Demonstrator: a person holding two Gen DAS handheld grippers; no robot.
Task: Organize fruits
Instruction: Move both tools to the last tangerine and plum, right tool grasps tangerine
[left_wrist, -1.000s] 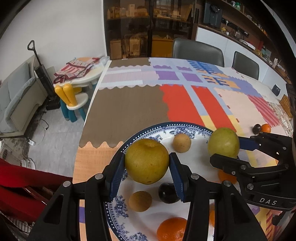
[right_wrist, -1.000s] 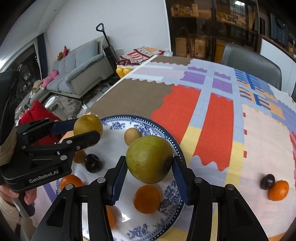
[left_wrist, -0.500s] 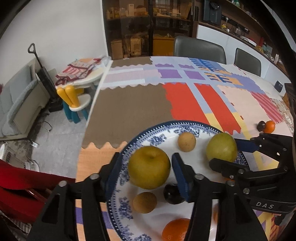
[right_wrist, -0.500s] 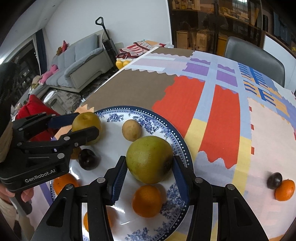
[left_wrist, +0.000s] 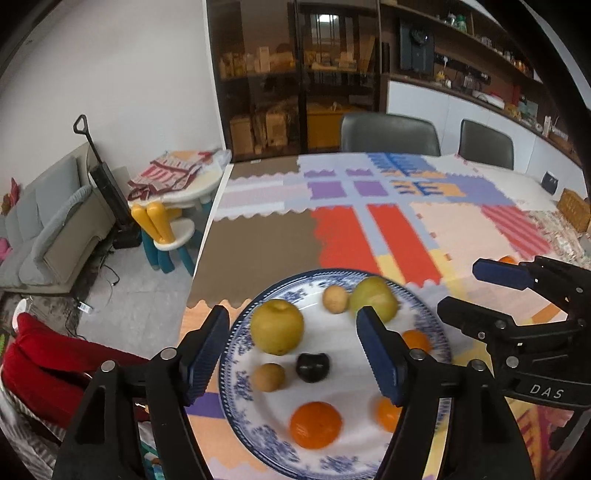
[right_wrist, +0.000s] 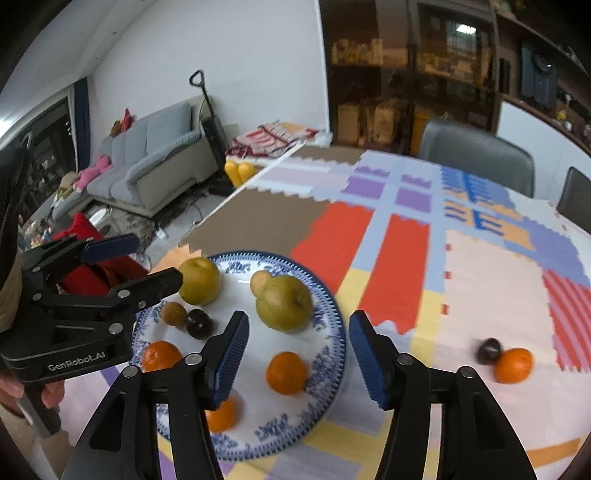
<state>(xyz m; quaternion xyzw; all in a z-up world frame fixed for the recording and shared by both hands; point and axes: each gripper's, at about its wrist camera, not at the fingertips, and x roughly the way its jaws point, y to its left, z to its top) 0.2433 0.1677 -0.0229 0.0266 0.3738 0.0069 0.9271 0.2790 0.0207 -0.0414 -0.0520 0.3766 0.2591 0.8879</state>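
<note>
Both grippers are now standing with jaws spread wide and gripping nothing, where a second ago each was clamped on a large fruit. The left gripper (left_wrist: 291, 350) is hovering over the left half of the blue-and-white plate (left_wrist: 240, 373), and the yellow pear (left_wrist: 277, 326) it was holding is now sitting free on the plate between the blue pads, touching neither. To its right, the right gripper (right_wrist: 297, 360) is hanging above the plate's right half; the green pear (right_wrist: 283, 303) is lying released ahead of its pads, against a small tan fruit (right_wrist: 259, 281).

A small brown fruit (left_wrist: 268, 376), a dark plum (left_wrist: 313, 366) and three oranges, one of them at (left_wrist: 314, 424), are also lying on the plate. The plate is sitting near the counter's (right_wrist: 491, 295) left edge, its rim just right of where the patchwork mat gives way to the floor. Farther right, well apart from the plate, a second plum (right_wrist: 489, 350) and an orange (right_wrist: 514, 365) are touching each other on open mat, with bare mat stretching beyond them.
</note>
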